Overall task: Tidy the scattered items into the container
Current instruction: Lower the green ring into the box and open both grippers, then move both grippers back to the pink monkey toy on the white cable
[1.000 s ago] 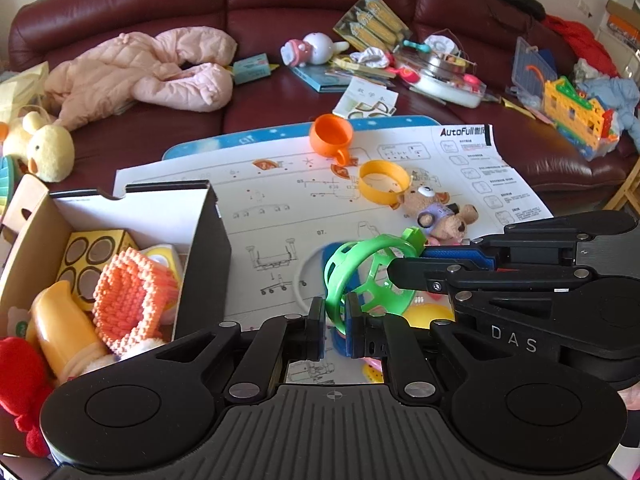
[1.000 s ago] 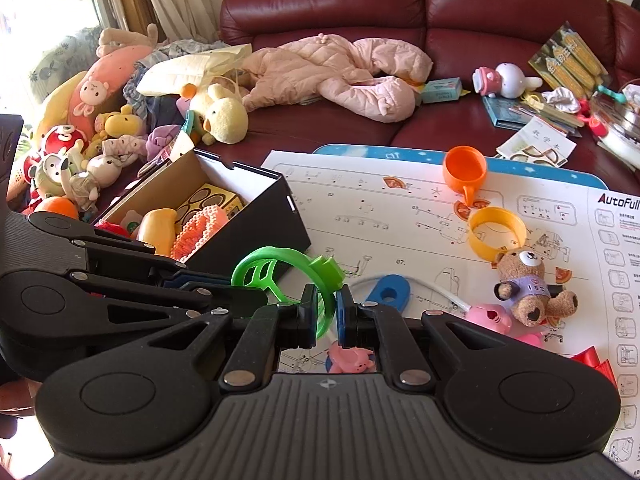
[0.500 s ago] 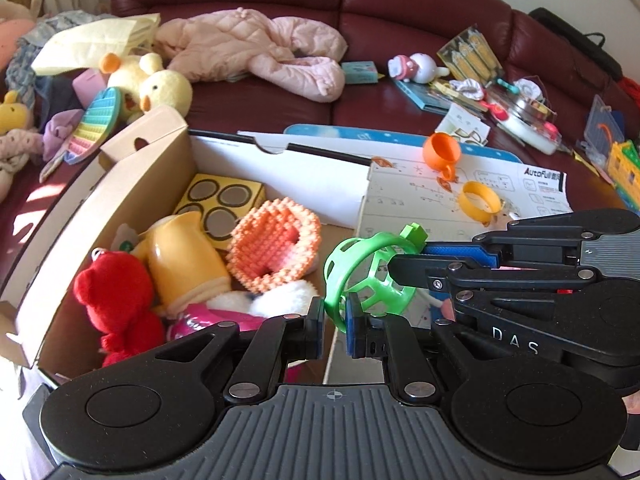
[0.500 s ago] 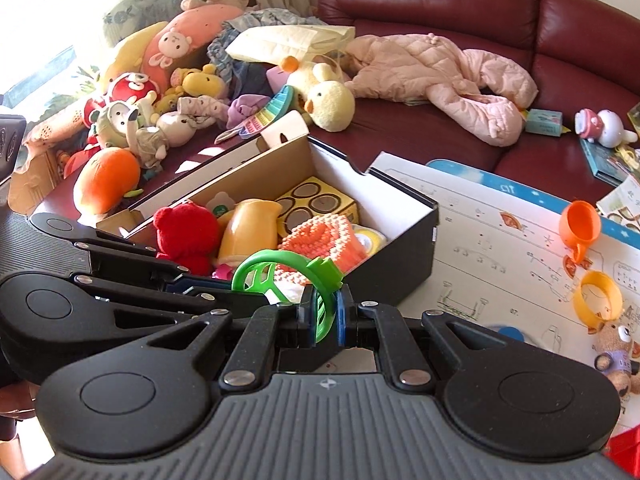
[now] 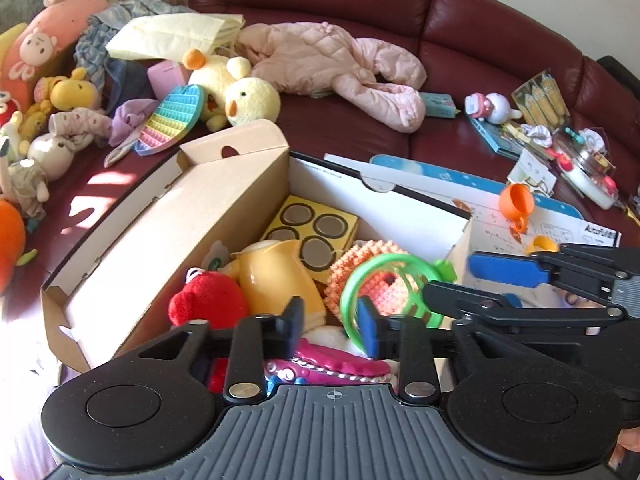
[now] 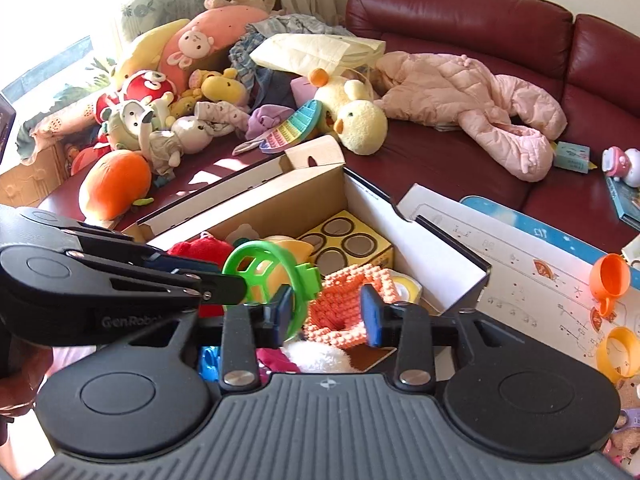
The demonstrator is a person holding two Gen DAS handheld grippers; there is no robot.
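A green cage-like ball toy [image 5: 390,260] hangs blurred over the open cardboard box [image 5: 224,200], between my two grippers. My left gripper [image 5: 330,326] has its jaws opening, and the toy's rim only brushes its right pad. The jaws of my right gripper [image 6: 326,314] are opening too, with the green toy [image 6: 306,280] leaning against its left finger and free of the other. Neither pair of pads presses on it. Inside the box [image 6: 280,200] lie a red plush [image 5: 208,300], a yellow jug [image 5: 276,280], a yellow block with round holes [image 5: 316,224] and an orange bristle toy [image 6: 344,292].
An orange cup [image 5: 516,202] and a yellow ring [image 6: 616,354] lie on the instruction sheet [image 6: 520,260] right of the box. Plush toys [image 6: 160,112] crowd the left. A pink padded suit [image 5: 340,64] lies on the red sofa behind.
Both grippers carried the green toy left from over the instruction sheet to above the box. Both pairs of jaws, shut on its rim before, have parted.
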